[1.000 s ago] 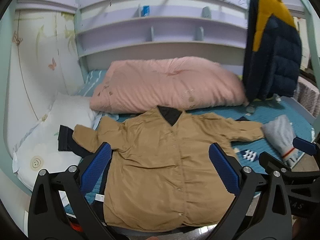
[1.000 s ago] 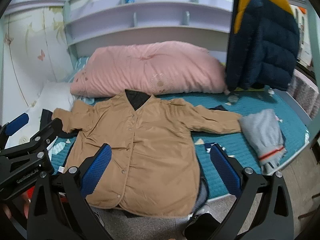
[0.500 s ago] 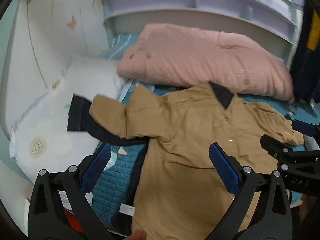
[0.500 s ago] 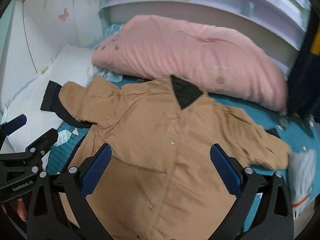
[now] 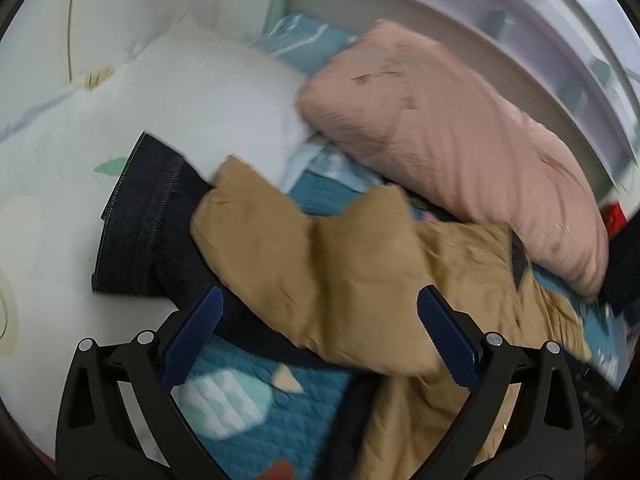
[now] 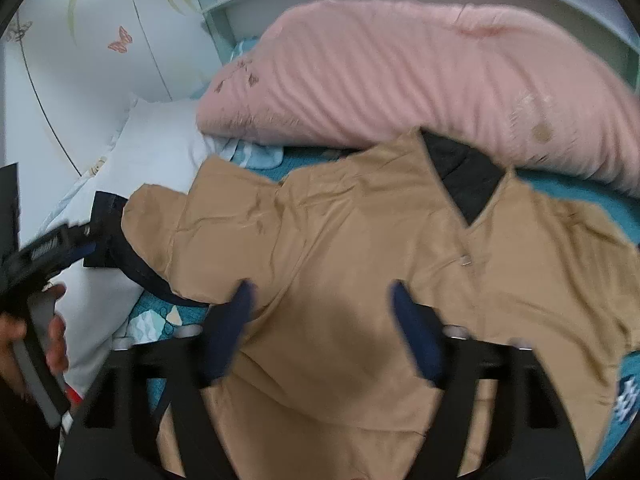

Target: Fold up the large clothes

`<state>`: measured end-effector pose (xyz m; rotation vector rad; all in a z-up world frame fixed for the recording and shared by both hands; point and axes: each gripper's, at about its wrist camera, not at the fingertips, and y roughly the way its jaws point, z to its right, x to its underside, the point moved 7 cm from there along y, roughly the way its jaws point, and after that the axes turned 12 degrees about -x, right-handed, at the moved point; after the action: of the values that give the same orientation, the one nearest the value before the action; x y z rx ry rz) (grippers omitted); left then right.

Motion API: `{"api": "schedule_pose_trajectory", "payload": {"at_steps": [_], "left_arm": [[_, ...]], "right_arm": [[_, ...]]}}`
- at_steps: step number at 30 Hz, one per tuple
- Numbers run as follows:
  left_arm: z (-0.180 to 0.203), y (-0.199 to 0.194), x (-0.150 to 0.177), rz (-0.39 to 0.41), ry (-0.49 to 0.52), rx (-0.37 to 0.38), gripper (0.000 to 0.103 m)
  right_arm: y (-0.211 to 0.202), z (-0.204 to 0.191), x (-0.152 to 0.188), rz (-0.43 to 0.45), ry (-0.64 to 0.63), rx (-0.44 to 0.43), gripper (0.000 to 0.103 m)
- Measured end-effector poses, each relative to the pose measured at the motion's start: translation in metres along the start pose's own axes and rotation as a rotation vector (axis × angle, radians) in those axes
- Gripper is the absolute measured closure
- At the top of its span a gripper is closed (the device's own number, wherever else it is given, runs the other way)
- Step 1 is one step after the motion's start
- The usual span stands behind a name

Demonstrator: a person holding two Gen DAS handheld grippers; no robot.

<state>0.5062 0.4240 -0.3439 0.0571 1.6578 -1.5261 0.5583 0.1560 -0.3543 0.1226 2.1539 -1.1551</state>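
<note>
A tan jacket (image 6: pixel 360 264) with a black lining at the collar lies spread face up on the bed. Its left sleeve (image 5: pixel 280 248) rests on a dark denim garment (image 5: pixel 140 220). My left gripper (image 5: pixel 320 330) hangs open just above that sleeve, and the cloth shows between its blue pads without touching them. The left gripper (image 6: pixel 44 248) also shows at the left edge of the right wrist view, held by a hand (image 6: pixel 52 340). My right gripper (image 6: pixel 324 320) hovers over the jacket near the left armpit. Its jaws are closing, blurred, with no fabric pinched between them.
A pink duvet (image 6: pixel 400 72) is bunched along the back of the bed, against the lilac shelves (image 5: pixel 520 32). A white pillow (image 5: pixel 180 88) lies at the left by the wall. The teal patterned bedcover (image 5: pixel 248 396) shows beside the jacket.
Both grippers dropped closer to the bed and swung left toward the jacket's left sleeve. The right gripper's jaws have narrowed from wide open. The jacket has not moved.
</note>
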Motion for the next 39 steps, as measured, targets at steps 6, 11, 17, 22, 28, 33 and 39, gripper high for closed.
{"api": "schedule_pose_trajectory", "payload": {"at_steps": [6, 11, 17, 22, 28, 33, 39], "left_arm": [[-0.032, 0.042, -0.021, -0.076, -0.117, 0.026, 0.038], [-0.039, 0.07, -0.024, -0.111, -0.094, -0.012, 0.05], [-0.038, 0.089, -0.025, -0.158, -0.039, -0.008, 0.103], [-0.045, 0.06, -0.031, -0.05, -0.041, -0.011, 0.103], [-0.056, -0.005, -0.042, 0.115, -0.05, -0.015, 0.103], [-0.071, -0.028, -0.039, 0.145, -0.054, -0.038, 0.103], [-0.055, -0.088, -0.046, 0.282, -0.022, 0.061, 0.103]], "right_arm": [[0.032, -0.005, 0.003, -0.041, 0.014, -0.049, 0.065], [0.051, -0.005, 0.001, -0.059, 0.012, -0.063, 0.065], [0.065, 0.0, 0.0, -0.073, 0.049, -0.085, 0.065], [0.076, 0.002, 0.002, -0.089, 0.08, -0.1, 0.065], [0.089, -0.001, 0.001, -0.096, 0.115, -0.122, 0.065], [0.097, -0.008, -0.002, -0.098, 0.12, -0.142, 0.065], [0.113, -0.013, -0.004, -0.095, 0.109, -0.126, 0.103]]}}
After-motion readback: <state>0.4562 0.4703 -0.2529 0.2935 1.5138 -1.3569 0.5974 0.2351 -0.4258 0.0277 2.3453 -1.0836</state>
